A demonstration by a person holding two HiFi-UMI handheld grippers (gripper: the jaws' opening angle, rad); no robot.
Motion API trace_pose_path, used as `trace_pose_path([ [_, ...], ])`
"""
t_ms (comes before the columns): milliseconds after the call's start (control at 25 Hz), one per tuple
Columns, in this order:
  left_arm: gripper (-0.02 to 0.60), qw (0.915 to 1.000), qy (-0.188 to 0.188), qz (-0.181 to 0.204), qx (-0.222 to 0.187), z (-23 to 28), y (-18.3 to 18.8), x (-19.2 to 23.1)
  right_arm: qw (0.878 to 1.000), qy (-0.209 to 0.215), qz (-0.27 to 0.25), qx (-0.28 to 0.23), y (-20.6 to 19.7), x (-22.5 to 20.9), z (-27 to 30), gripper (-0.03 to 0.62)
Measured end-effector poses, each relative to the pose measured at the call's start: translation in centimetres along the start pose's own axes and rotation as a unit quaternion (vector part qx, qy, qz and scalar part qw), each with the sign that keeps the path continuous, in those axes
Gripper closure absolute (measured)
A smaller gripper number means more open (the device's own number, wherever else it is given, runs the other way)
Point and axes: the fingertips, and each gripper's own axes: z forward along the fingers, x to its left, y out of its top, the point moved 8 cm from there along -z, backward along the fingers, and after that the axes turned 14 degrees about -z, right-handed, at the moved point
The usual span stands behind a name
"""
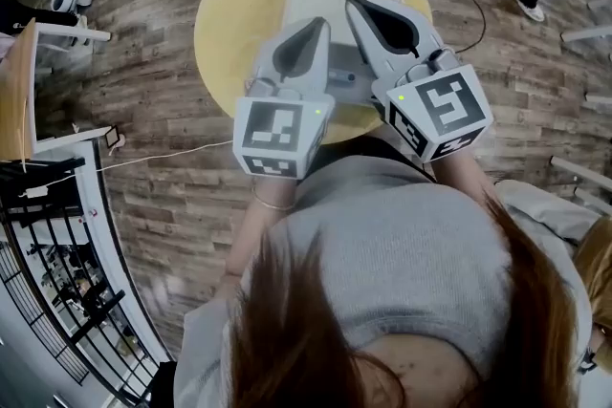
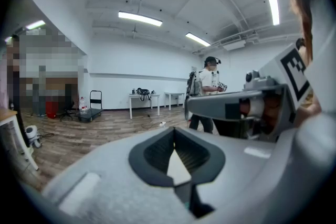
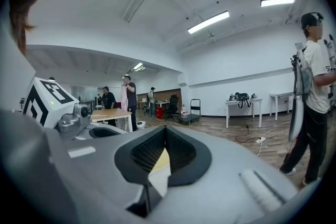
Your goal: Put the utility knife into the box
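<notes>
Grey left tongs [image 1: 318, 24] and right tongs [image 1: 359, 5] both closed, empty; utility knife [image 1: 341, 76] mostly hidden.

No words or numbers can be read. The cubes on the left gripper [image 1: 318, 24] and right gripper [image 1: 360, 3] carry only black-and-white patterns, seemingly not letters.

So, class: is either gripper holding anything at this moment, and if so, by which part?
Nothing is held. The left gripper and the right gripper each show jaws closed tip to tip, with nothing between them.
</notes>
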Motion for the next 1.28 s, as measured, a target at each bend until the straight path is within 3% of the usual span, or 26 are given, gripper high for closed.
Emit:
trace_pose_path([
  [640, 0.586, 0.9994, -0.009, -0.019, -0.027, -4.7, -1.3, -2.7, 1.000, -0.018, -0.010, -0.008, 1.2, 2.8, -4.8, 0.589],
  [960, 0.586, 0.9999, -0.008, -0.003, 0.005, -11.8, -4.0, -5.8, 1.000, -0.022, -0.013, -0.015, 2.3, 9.5, -10.2, 0.589],
  [1280, 0.586, 0.9981, -0.047, -0.003, 0.040, -19.2, -8.9, -9.7, 0.999, -0.041, 0.003, -0.010, 2.0, 17.9, -16.9, 0.589],
])
